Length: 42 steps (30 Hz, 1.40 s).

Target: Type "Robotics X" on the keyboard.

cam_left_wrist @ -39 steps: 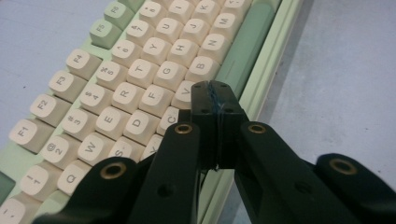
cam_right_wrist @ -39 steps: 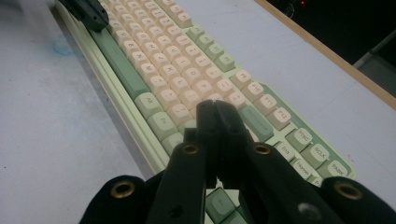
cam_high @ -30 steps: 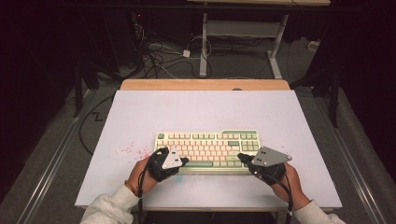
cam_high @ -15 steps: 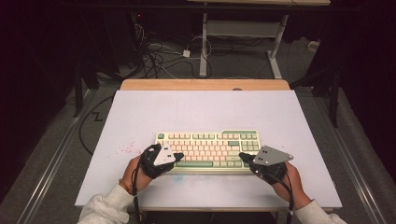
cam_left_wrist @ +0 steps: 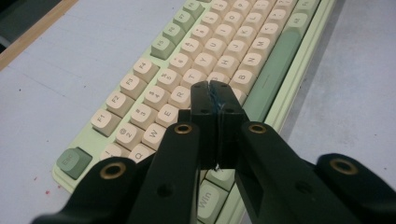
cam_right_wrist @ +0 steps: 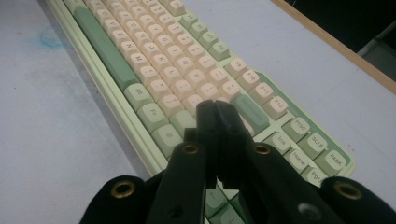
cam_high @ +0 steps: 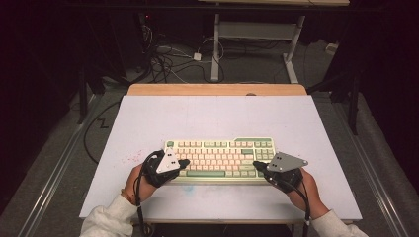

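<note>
A pale green keyboard (cam_high: 221,158) with cream and green keys lies near the front of the table (cam_high: 217,116). My left gripper (cam_high: 184,162) is shut, empty, and hovers over the keyboard's left keys; in the left gripper view its tips (cam_left_wrist: 209,87) sit over the keys (cam_left_wrist: 205,63) around F and G. My right gripper (cam_high: 256,164) is shut too, with nothing in it, at the keyboard's right part. In the right gripper view its tips (cam_right_wrist: 211,106) are above the keys beside a green key (cam_right_wrist: 250,112). Whether either tip touches a key I cannot tell.
The lilac tabletop has a wooden strip (cam_high: 217,89) along its far edge. Faint pink specks (cam_high: 131,159) mark the surface left of the keyboard. Beyond the table lie floor cables (cam_high: 168,57) and a desk frame (cam_high: 257,34).
My left gripper has shifted slightly to the left along the keyboard. The right gripper and the keyboard have kept still.
</note>
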Each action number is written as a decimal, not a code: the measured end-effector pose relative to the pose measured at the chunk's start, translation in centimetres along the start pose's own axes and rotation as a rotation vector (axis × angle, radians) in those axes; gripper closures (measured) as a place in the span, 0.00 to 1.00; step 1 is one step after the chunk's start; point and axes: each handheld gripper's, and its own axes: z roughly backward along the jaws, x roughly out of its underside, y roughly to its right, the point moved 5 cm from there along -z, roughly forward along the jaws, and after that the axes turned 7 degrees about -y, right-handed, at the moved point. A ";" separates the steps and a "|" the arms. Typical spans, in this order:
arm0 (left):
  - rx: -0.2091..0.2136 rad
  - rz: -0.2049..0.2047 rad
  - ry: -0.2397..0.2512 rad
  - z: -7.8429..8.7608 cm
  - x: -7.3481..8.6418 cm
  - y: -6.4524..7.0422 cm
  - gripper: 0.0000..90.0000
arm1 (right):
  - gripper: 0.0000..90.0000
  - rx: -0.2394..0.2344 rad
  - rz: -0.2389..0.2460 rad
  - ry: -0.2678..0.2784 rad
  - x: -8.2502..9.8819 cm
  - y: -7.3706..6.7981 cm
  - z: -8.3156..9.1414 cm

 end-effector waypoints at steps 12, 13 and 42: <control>-0.005 0.011 0.006 0.5 0.2 -0.5 0.97 | 1.00 -0.018 0.007 -0.022 -0.5 0.0 -1.3; -0.008 0.015 0.008 0.6 0.2 -0.6 0.97 | 1.00 -0.021 0.005 -0.025 -0.6 -0.1 -1.4; -0.019 0.029 -0.005 0.9 1.2 -1.3 0.97 | 1.00 -0.040 0.003 -0.117 -0.2 0.0 -4.3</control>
